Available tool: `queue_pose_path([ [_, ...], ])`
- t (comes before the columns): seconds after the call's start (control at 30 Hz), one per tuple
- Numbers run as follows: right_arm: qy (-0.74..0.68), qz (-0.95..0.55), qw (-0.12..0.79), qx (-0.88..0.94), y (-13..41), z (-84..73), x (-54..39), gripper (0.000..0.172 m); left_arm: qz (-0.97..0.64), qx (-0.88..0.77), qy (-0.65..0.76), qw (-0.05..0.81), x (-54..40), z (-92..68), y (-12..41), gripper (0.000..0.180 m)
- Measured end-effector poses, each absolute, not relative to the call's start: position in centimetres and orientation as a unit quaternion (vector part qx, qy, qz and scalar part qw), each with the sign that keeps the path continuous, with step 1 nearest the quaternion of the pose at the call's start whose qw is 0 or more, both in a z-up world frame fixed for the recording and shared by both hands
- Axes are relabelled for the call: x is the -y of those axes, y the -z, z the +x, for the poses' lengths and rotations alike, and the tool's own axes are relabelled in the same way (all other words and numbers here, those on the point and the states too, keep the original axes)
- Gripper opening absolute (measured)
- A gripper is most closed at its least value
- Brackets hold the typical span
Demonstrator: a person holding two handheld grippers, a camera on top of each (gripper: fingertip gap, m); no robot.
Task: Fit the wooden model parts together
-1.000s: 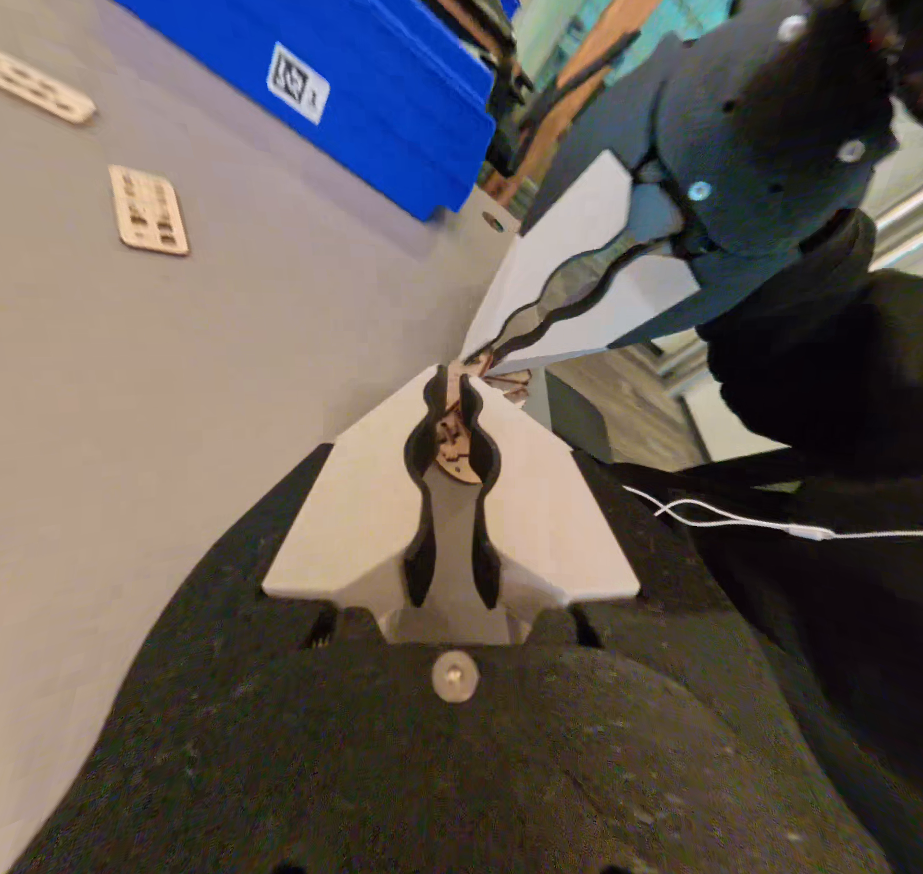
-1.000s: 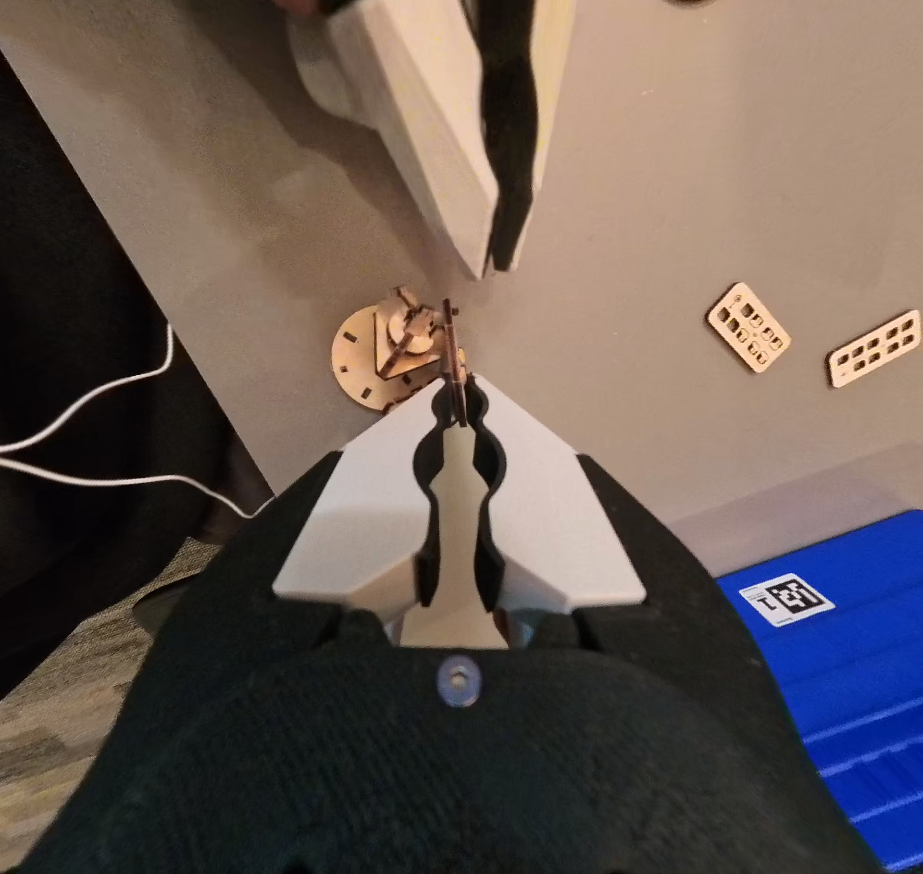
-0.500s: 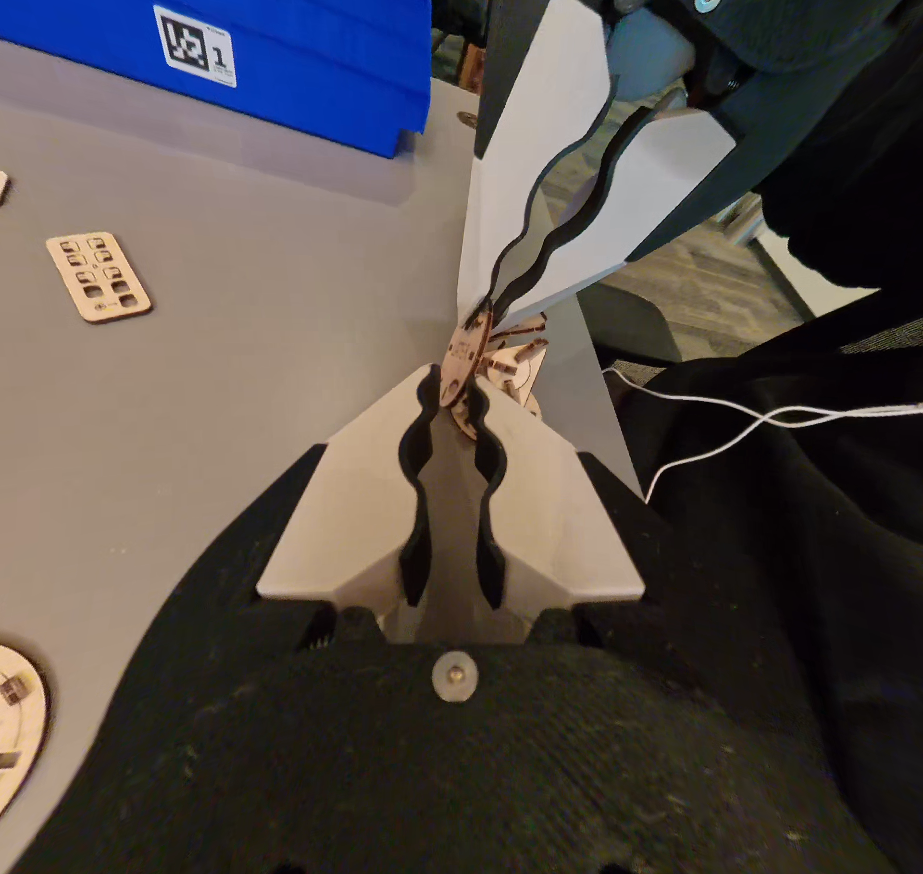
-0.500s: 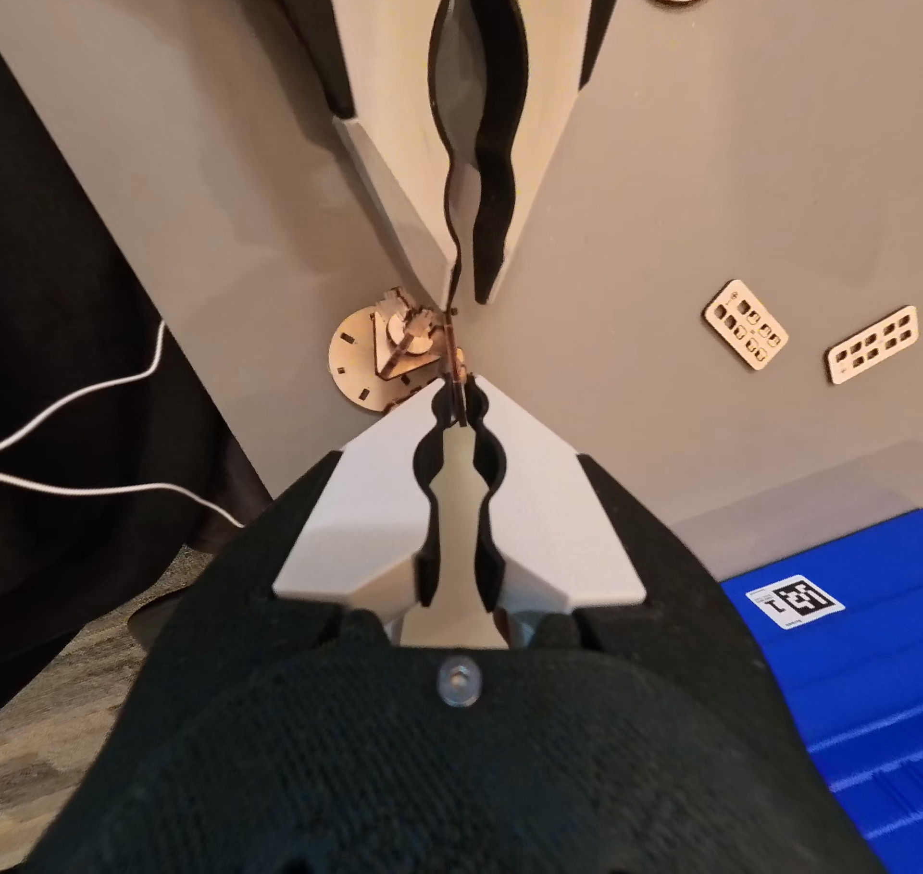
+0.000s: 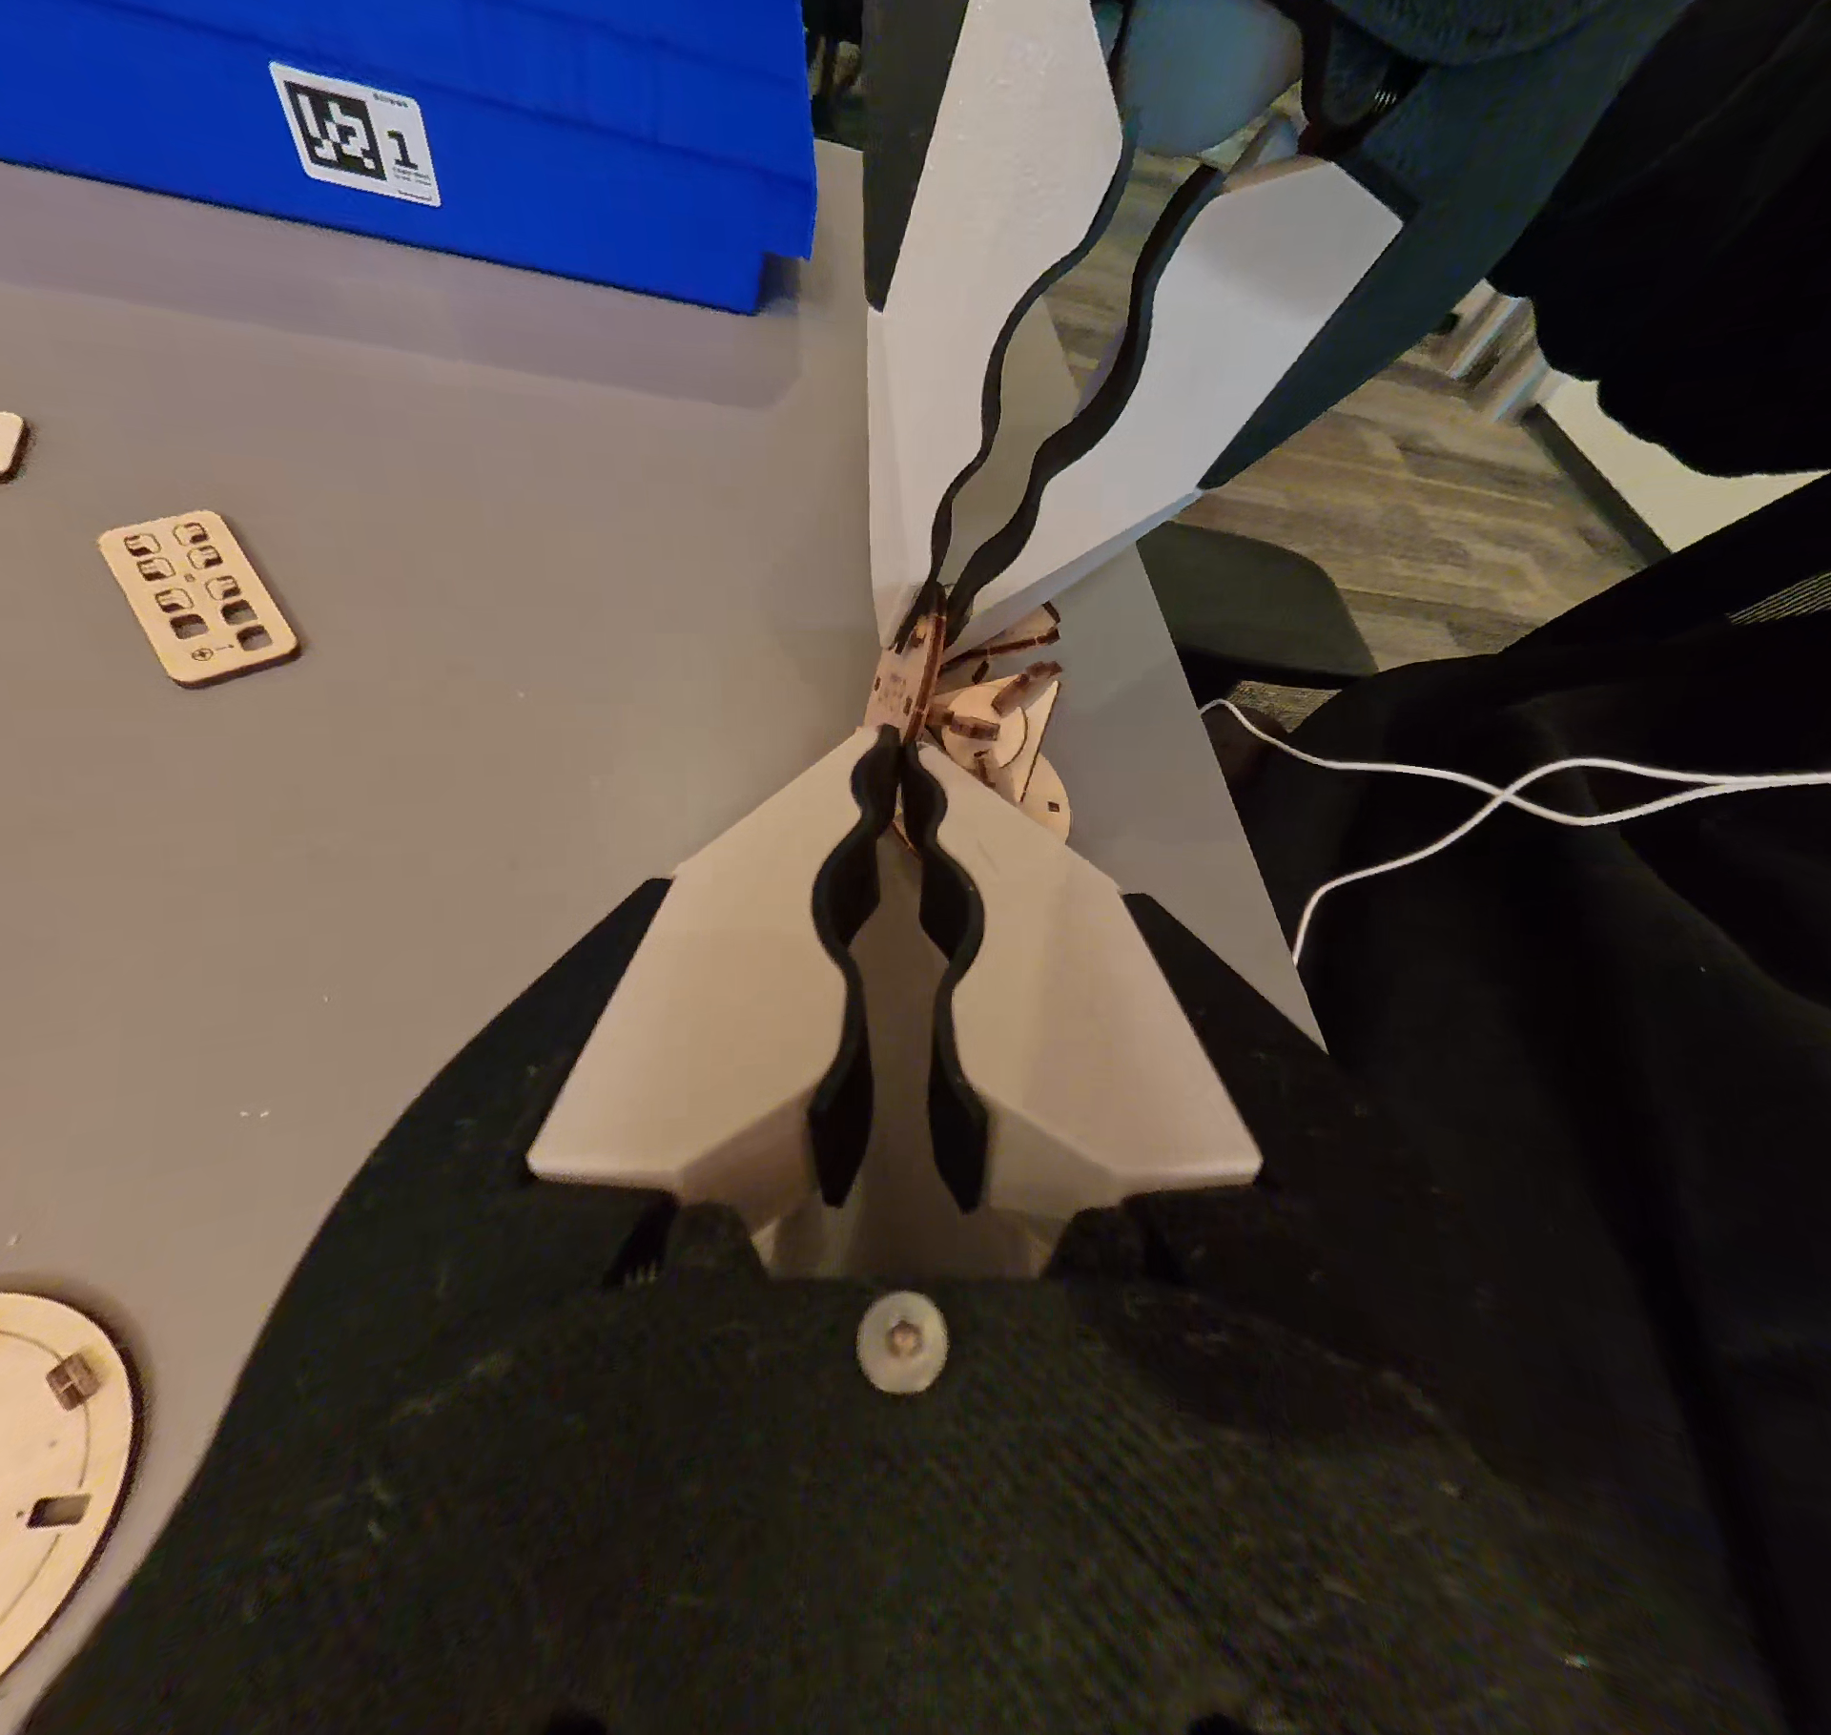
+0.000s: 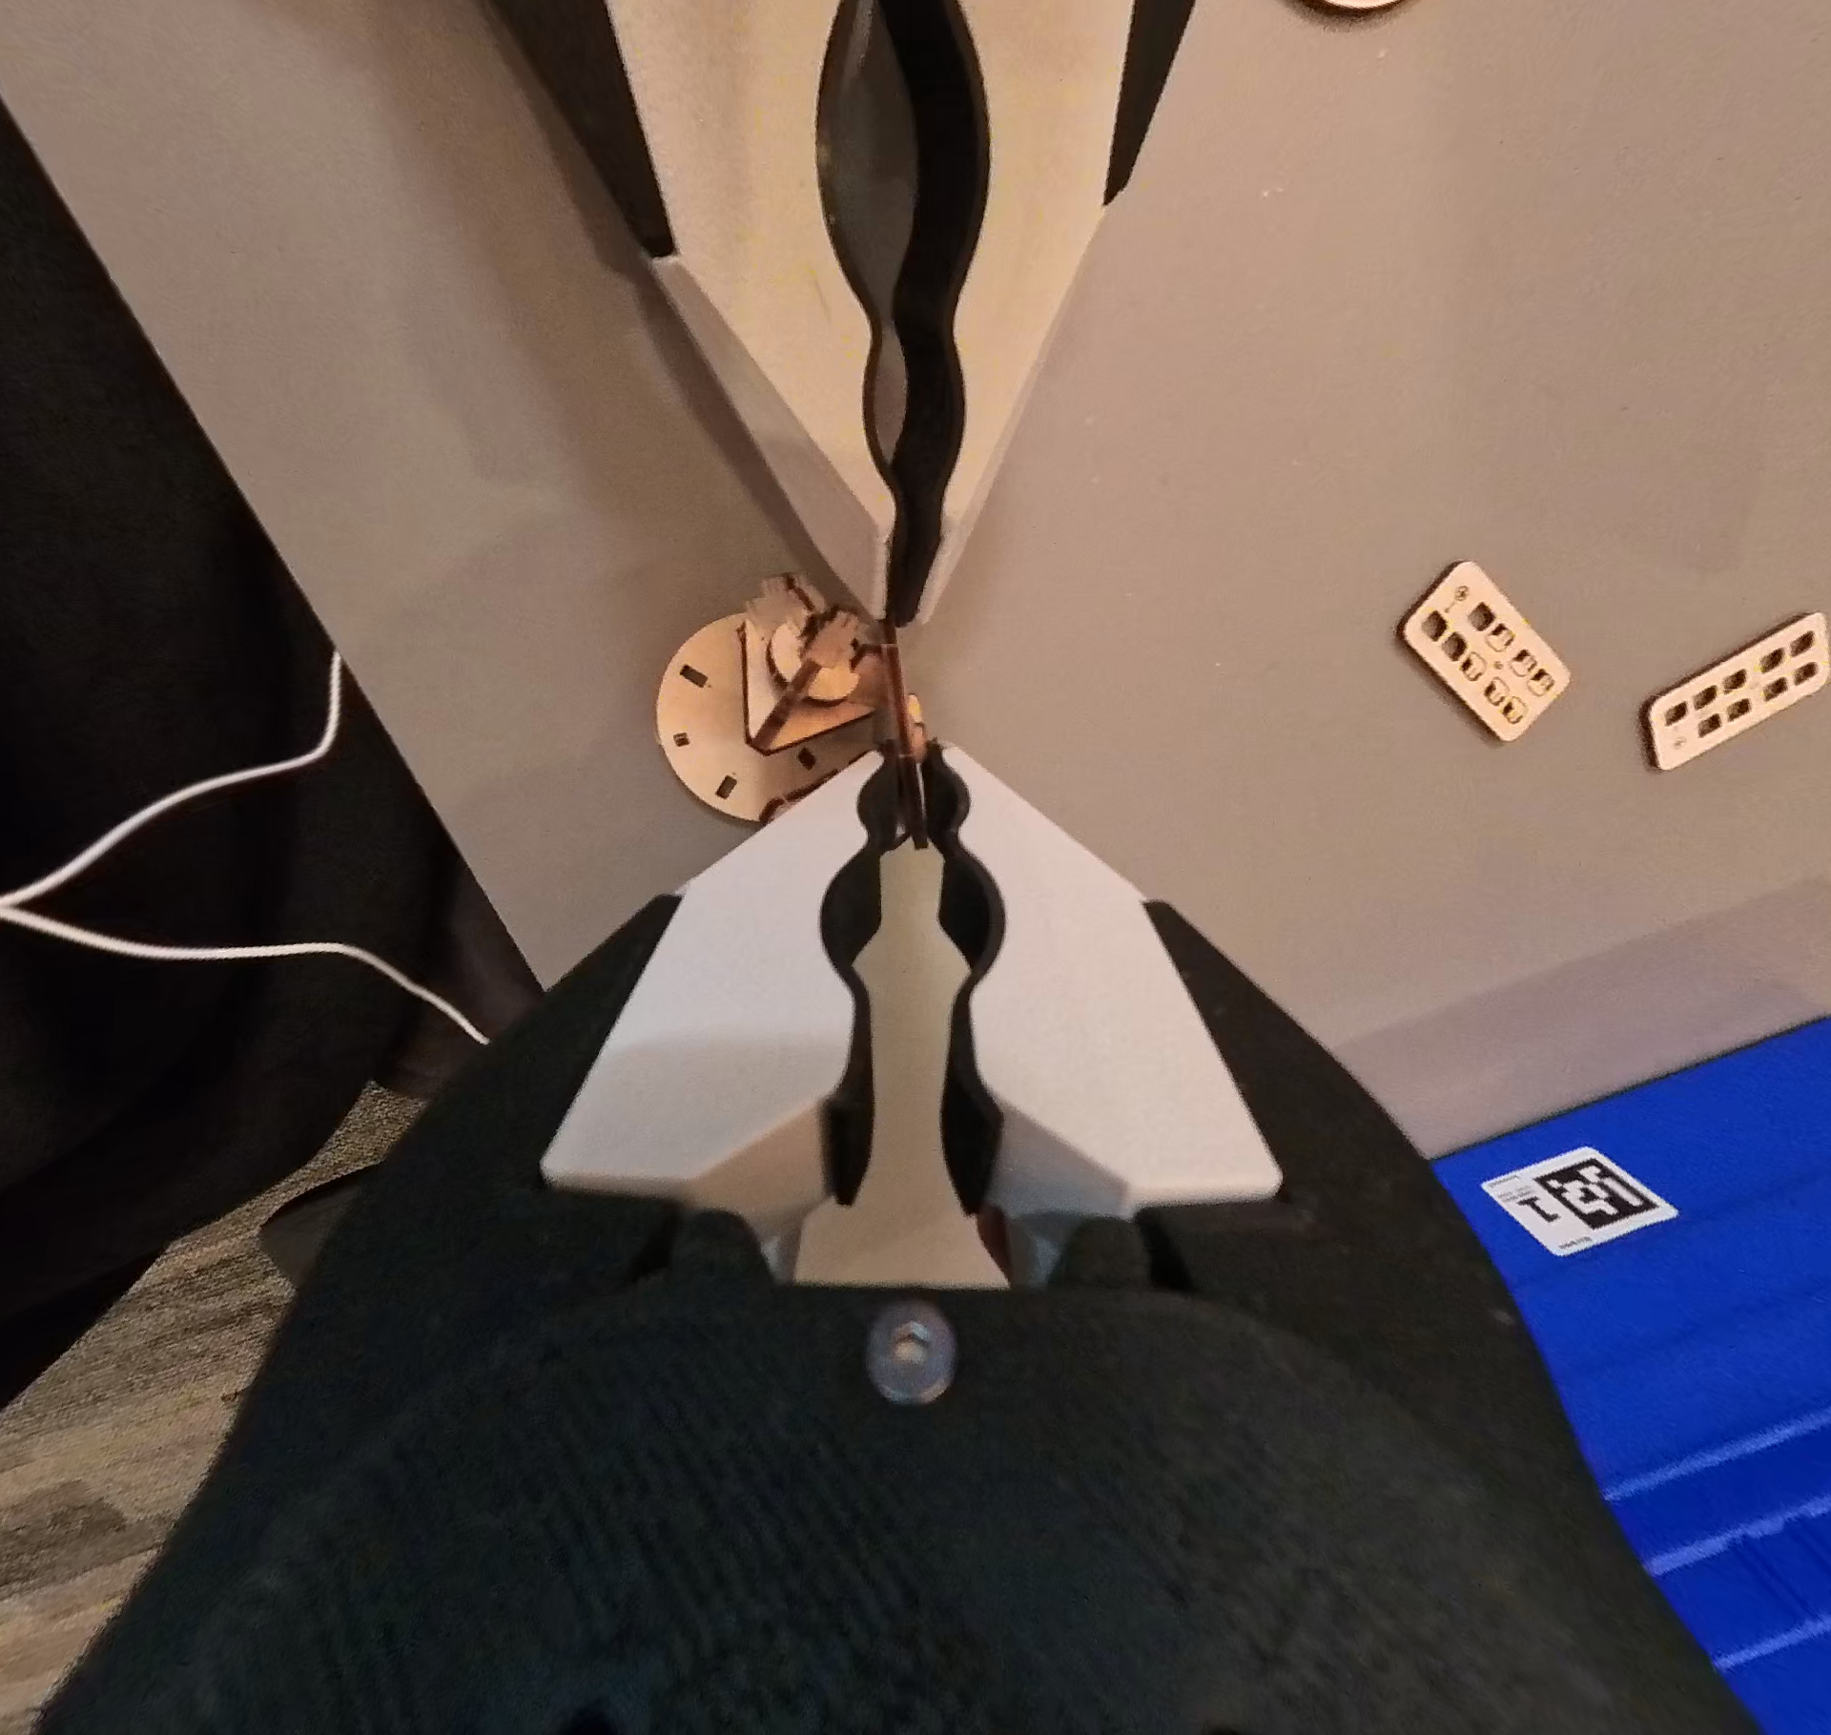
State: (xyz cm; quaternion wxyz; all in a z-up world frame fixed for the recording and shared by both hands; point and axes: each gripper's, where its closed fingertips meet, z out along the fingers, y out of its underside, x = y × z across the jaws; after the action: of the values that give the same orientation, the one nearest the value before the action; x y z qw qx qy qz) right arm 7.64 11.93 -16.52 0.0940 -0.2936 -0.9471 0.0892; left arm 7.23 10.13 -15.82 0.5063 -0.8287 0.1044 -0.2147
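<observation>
Wooden disc (image 5: 907, 687) clamped edgewise between both jaws (opposite rims).

Standing on edge between both sets of fingertips: a thin, flat, round piece of pale laser-cut plywood (image 5: 904, 687) with dark burnt edges, clamped at opposite ends, hanging just above the grey table, beside a round plywood base (image 6: 718, 711) carrying upright slotted parts.

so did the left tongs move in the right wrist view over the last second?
Yes. The left tongs came down from the top of the view toward the round wooden base, their tips now at the thin wooden piece.
</observation>
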Motion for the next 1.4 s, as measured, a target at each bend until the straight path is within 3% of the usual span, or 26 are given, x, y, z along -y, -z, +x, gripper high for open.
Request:
queue_pose_path([
  [0.47, -0.103, -0.285, 0.125, 0.945, 16.4, 7.5, -12.0, 0.004, -0.831, -0.113, 0.214, 0.502, -10.0, 7.3, 16.0, 0.0],
  [0.67, -0.127, -0.293, 0.128, 0.939, 15.7, 7.5, -12.1, 0.022, -0.839, -0.113, 0.207, 0.49, -10.1, 7.3, 16.4, 0.0],
  [0.83, -0.144, -0.295, 0.138, 0.934, 14.9, 7.4, -12.2, 0.025, -0.838, -0.113, 0.206, 0.493, -10.1, 7.3, 16.3, 0.0],
  [1.13, -0.24, -0.331, 0.191, 0.893, 11.8, 6.0, -11.9, 0.003, -0.838, -0.115, 0.204, 0.494, -10.1, 7.4, 16.3, 0.0],
  [1.3, -0.26, -0.373, 0.221, 0.863, 11.4, 6.2, -14.4, 0.003, -0.838, -0.117, 0.203, 0.494, -10.1, 7.4, 16.3, 0.0],
  [1.4, -0.285, -0.416, 0.192, 0.842, 12.9, 7.6, -16.2, 0.008, -0.839, -0.121, 0.199, 0.493, -10.0, 7.5, 16.4, 0.0],
])
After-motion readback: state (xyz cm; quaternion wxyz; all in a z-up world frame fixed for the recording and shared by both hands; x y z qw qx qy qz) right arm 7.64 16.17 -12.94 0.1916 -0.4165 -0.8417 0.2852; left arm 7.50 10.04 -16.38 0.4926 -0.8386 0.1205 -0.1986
